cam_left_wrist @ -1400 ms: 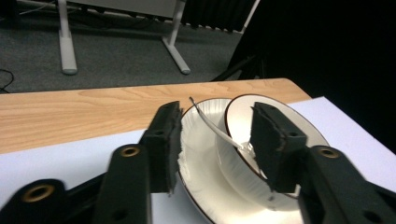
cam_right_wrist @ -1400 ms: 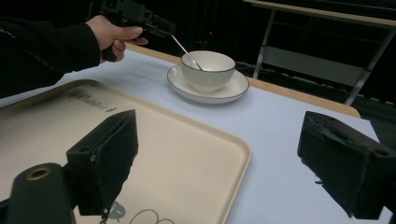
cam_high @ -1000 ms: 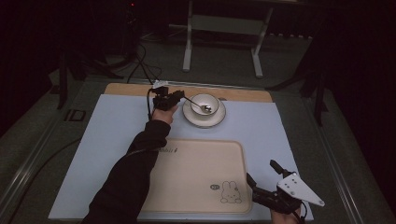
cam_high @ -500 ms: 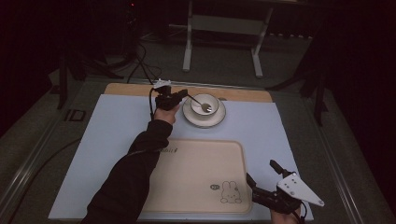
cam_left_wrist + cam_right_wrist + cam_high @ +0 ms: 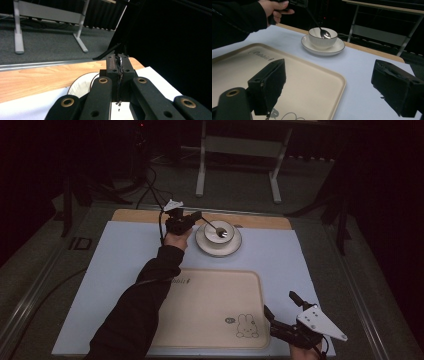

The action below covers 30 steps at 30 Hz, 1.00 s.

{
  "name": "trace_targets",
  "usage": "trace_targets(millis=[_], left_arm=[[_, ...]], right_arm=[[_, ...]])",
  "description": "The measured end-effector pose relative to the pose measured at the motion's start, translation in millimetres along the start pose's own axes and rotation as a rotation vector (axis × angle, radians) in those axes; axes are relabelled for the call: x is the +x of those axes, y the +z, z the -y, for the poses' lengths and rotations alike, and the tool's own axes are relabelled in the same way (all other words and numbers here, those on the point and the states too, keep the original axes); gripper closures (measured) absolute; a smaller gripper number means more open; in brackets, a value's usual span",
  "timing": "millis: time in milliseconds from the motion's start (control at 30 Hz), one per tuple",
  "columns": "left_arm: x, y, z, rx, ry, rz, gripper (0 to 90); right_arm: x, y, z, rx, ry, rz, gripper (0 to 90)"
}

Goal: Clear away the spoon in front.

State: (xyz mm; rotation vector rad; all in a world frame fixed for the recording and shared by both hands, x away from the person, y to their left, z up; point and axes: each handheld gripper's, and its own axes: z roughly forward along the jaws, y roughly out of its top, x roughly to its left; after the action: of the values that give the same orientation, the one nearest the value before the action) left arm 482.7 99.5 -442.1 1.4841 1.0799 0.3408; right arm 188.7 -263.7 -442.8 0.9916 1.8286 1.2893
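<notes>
A white cup (image 5: 226, 227) stands on a white saucer (image 5: 218, 245) at the far middle of the table. My left gripper (image 5: 196, 216) is just left of the cup, shut on the handle of a metal spoon (image 5: 214, 226) whose bowl rests inside the cup. In the left gripper view the thin handle (image 5: 120, 65) is pinched between the closed jaws, with the saucer (image 5: 80, 86) below. My right gripper (image 5: 280, 304) is open and holds nothing, low at the near right by the tray's corner. The right gripper view shows its jaws wide apart (image 5: 332, 87), and the cup (image 5: 317, 37) with the spoon (image 5: 324, 33) beyond.
A beige tray (image 5: 215, 305) with a rabbit drawing lies on the pale blue mat (image 5: 125, 255) at the near middle. A wooden board strip (image 5: 260, 220) runs along the far edge. The person's dark sleeve (image 5: 145, 300) crosses the tray's left side.
The left gripper has shifted slightly up and right with the spoon, whose bowl stays in the cup. The right gripper has not moved.
</notes>
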Motion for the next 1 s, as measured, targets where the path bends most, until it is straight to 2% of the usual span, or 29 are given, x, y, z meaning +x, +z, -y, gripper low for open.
trace_targets(millis=[233, 300, 600, 1000], left_arm=[[-2.1, -18.9, -15.7, -0.009, 0.020, 0.016, 90.0], [-5.1, -27.9, -21.0, -0.011, 0.042, 0.024, 90.0], [-11.9, -54.6, -31.0, -0.003, 0.083, 0.050, 90.0], [-10.1, -105.2, -44.1, 0.017, 0.141, 0.071, 90.0]], right_arm=[[0.1, 0.5, 0.1, 0.004, 0.003, 0.001, 12.3], [0.3, 0.7, 0.0, 0.003, 0.002, 0.001, 12.3], [0.5, 1.7, 0.5, 0.006, 0.008, 0.006, 12.3], [2.5, 3.6, 0.2, 0.007, 0.001, 0.004, 12.3]])
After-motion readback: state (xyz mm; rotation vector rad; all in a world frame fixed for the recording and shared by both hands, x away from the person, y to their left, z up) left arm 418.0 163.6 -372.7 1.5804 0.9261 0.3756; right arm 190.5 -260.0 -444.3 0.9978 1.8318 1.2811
